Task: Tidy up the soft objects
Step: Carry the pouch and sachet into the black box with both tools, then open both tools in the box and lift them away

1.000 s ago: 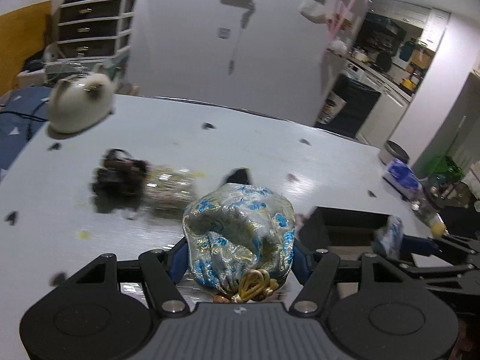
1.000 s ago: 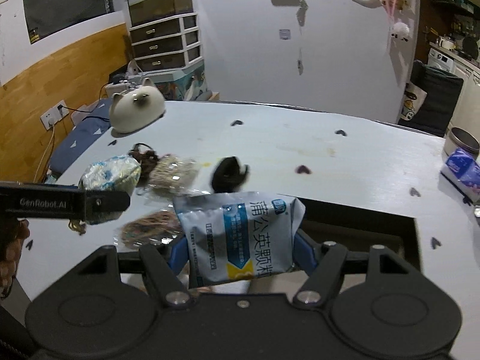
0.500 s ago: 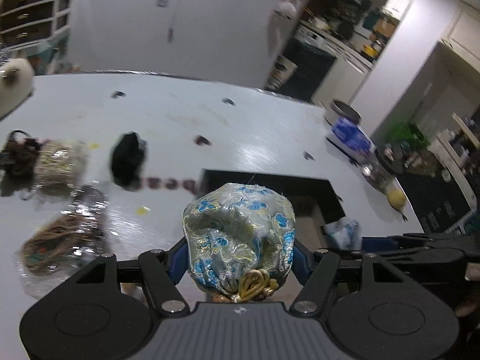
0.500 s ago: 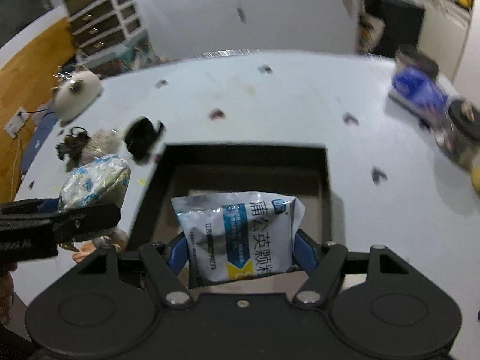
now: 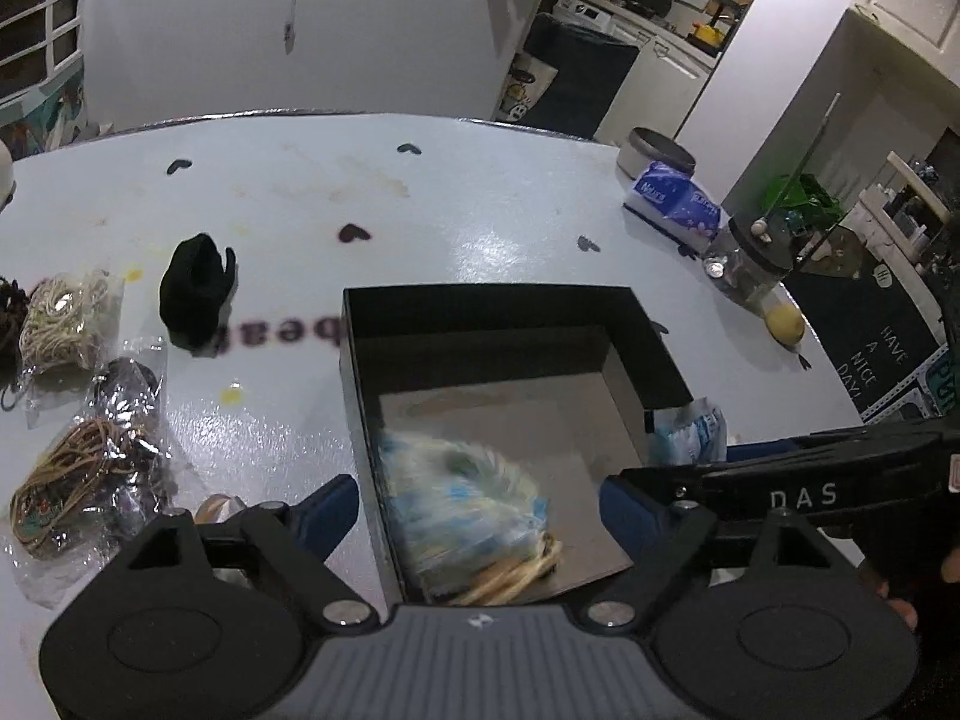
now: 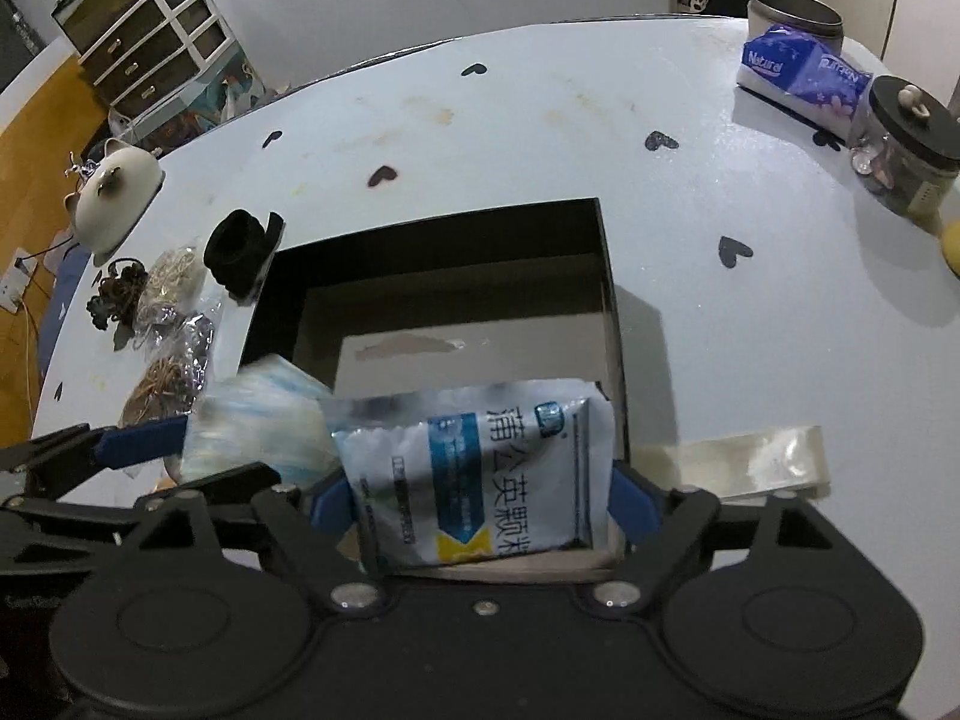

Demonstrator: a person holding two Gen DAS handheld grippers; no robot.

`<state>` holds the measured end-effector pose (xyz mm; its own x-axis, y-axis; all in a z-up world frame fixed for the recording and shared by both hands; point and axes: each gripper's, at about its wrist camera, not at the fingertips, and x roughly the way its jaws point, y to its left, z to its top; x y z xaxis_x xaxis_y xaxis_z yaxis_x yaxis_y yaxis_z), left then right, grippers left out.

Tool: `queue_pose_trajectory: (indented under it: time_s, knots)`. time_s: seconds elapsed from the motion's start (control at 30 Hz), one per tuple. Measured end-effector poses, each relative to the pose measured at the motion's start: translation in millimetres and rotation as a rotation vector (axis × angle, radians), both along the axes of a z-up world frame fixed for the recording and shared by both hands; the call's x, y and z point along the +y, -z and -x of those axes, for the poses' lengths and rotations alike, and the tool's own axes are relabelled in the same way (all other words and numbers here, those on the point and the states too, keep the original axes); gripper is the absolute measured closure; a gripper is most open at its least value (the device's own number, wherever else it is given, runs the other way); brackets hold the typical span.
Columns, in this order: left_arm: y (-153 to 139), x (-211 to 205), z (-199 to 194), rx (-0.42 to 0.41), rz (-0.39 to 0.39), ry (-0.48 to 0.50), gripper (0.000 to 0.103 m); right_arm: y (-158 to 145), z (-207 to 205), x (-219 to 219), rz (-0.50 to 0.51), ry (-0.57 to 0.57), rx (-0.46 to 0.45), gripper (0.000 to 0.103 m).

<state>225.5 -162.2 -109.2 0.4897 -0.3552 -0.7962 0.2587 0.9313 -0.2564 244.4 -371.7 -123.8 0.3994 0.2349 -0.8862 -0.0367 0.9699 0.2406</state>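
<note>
Where the white table fills both views, its near edge is cut off behind the gripper bodies. A black box sits open on it, its near wall hidden in both views. Over the box, the left gripper has its 2 fingers spread wide, touching nothing. Between and below them a brocade pouch is smeared by blur inside the box's near left corner; I cannot tell if it lies on the floor or hangs above it. The right gripper pinches a white and blue sachet above the box's near edge; the sachet's lower end is hidden by the gripper body. Left of the box lie 3 clear bags of cords, crumpled and hard to make out, and a black pouch. At the far right stands a tissue pack beside a dark-lidded jar.
</note>
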Motion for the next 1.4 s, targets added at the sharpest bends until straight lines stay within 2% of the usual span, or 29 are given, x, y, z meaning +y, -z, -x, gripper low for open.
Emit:
queue_pose_trajectory:
  time_s: [0.17,0.27,0.47,0.7,0.73,0.77,0.8,0.87,0.93,1.07,1.17,1.27,1.4]
  knots:
    - [-2,0,2,-0.008,0.005,0.013,0.017,-2,2,-2,-0.011,0.01,0.007,0.016]
    - [-3,1,3,-0.015,0.002,0.012,0.024,-2,3,-4,-0.025,0.016,0.018,0.014]
    - [-2,9,3,-0.006,-0.008,-0.034,0.033,-1,2,0,-0.028,0.001,0.039,0.006]
    - [1,17,2,0.007,-0.014,-0.074,0.038,-12,0,-2,-0.001,-0.001,0.011,0.007]
    - [3,17,1,0.014,-0.021,-0.076,0.039,-13,-1,-4,0.001,0.003,0.004,0.012]
    - [5,17,0,0.02,-0.03,-0.076,0.039,-13,-3,-5,-0.008,0.003,0.003,0.025]
    - [8,17,-1,0.027,-0.044,-0.074,0.039,-12,-5,-5,-0.018,-0.002,0.008,0.033]
    - [16,15,-5,0.049,-0.082,-0.069,0.04,-7,-11,-2,-0.038,-0.027,0.036,0.059]
    - [26,12,-10,0.074,-0.136,-0.057,0.04,1,-16,6,-0.049,-0.068,0.08,0.068]
    - [40,6,-18,0.11,-0.224,-0.037,0.04,6,-18,20,-0.028,-0.128,0.101,0.07]
    - [49,1,-22,0.125,-0.276,-0.024,0.04,4,-16,21,-0.019,-0.131,0.094,0.07]
    - [48,3,-19,0.113,-0.259,-0.034,0.039,3,-16,17,-0.017,-0.115,0.091,0.069]
    - [31,10,-10,0.071,-0.193,-0.07,0.038,-3,-12,10,-0.024,-0.097,0.057,0.067]
